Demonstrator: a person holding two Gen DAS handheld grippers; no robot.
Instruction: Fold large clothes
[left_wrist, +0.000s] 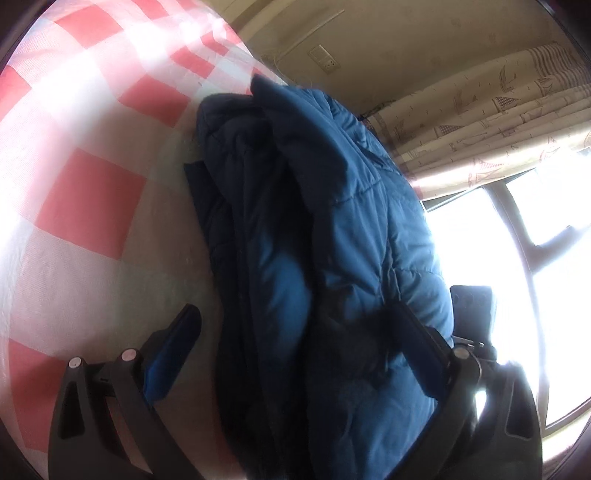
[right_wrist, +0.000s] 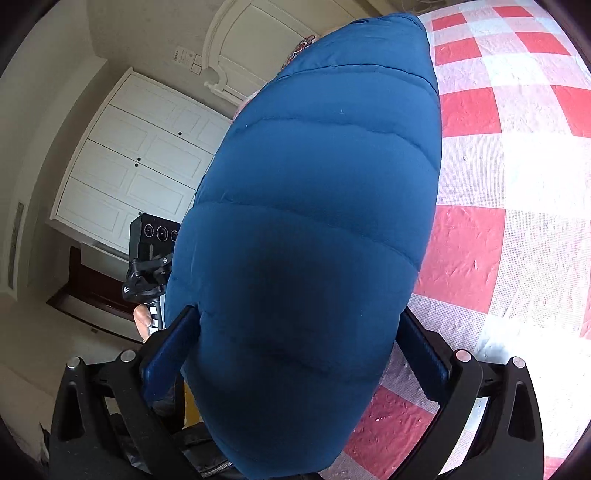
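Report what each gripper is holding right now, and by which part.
Neither clamps anything. The blue puffer jacket bulges between the wide-open right gripper, and between the wide-open left gripper; whether pads touch it cannot be told.

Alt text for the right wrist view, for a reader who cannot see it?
A puffy blue jacket fills the view, bulging between the right gripper's wide jaws. It lies on a red-and-white checked cover; white cupboard doors stand behind.

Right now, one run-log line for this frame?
left tool: open, straddling blue puffer jacket | right tool: open, jacket between fingers | jacket bunched on checked bedcover
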